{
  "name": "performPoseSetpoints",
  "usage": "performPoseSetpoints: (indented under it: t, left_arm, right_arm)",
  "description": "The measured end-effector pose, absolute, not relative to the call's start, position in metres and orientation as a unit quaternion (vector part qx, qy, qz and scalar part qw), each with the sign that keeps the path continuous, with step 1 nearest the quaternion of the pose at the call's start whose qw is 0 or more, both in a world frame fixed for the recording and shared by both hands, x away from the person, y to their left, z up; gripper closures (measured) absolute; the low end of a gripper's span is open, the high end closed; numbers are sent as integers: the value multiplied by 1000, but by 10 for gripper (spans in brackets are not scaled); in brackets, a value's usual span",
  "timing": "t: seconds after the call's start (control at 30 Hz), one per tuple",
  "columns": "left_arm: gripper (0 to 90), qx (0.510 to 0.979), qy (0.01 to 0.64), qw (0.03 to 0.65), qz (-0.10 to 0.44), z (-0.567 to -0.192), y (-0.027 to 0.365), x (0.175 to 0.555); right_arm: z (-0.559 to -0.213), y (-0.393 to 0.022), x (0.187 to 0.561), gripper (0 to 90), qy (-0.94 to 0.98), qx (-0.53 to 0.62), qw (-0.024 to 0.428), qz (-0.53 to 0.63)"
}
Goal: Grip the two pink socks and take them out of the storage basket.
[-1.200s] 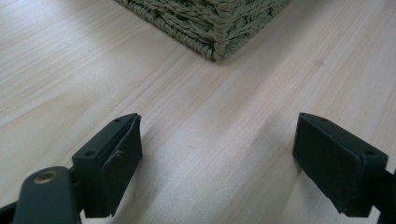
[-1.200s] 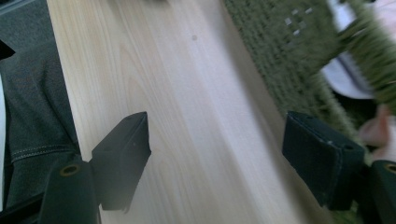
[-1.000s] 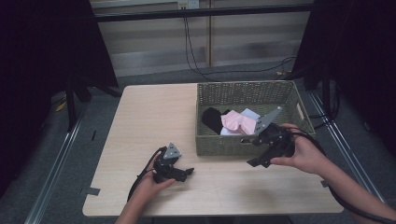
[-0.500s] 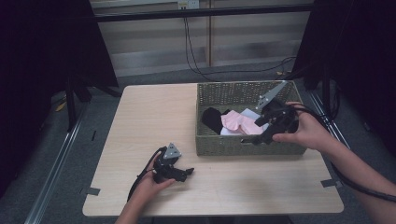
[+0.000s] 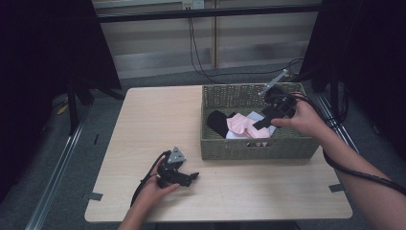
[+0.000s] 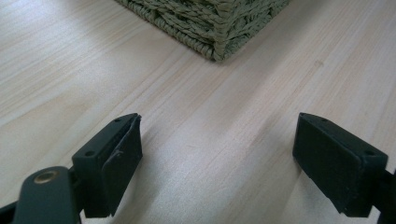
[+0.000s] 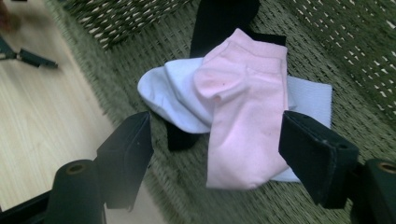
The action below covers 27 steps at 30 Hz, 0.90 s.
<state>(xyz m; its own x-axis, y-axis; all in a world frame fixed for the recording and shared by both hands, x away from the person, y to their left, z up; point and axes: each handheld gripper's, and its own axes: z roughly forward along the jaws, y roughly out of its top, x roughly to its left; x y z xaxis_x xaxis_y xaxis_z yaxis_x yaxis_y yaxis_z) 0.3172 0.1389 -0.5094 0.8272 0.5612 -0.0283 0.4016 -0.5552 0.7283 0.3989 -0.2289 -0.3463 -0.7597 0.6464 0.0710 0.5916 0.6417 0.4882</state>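
A green woven basket stands on the right half of the wooden table. Inside it a pink sock lies over a white sock and a black sock. My right gripper hovers over the basket, open, jaws pointing down at the pink sock without touching it. Its jaws have just been closing slightly, with nothing pressed between them. My left gripper rests on the table near the front edge, open and holding nothing, facing a basket corner.
Bare tabletop stretches left of the basket and along the front. Black cables trail from both grippers. Beyond the table are dark curtains, a metal frame and a grey floor with rails.
My right hand has moved from the basket's front right edge up and over its inside, toward the back. The left hand has stayed in place.
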Motion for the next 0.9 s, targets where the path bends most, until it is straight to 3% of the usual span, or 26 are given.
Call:
performPoseSetpoints:
  t: [0.9]
  left_arm:
    - [153, 876, 275, 383, 104, -509, 139, 317]
  right_arm:
    - [-412, -207, 438, 534, 909, 360, 29, 206]
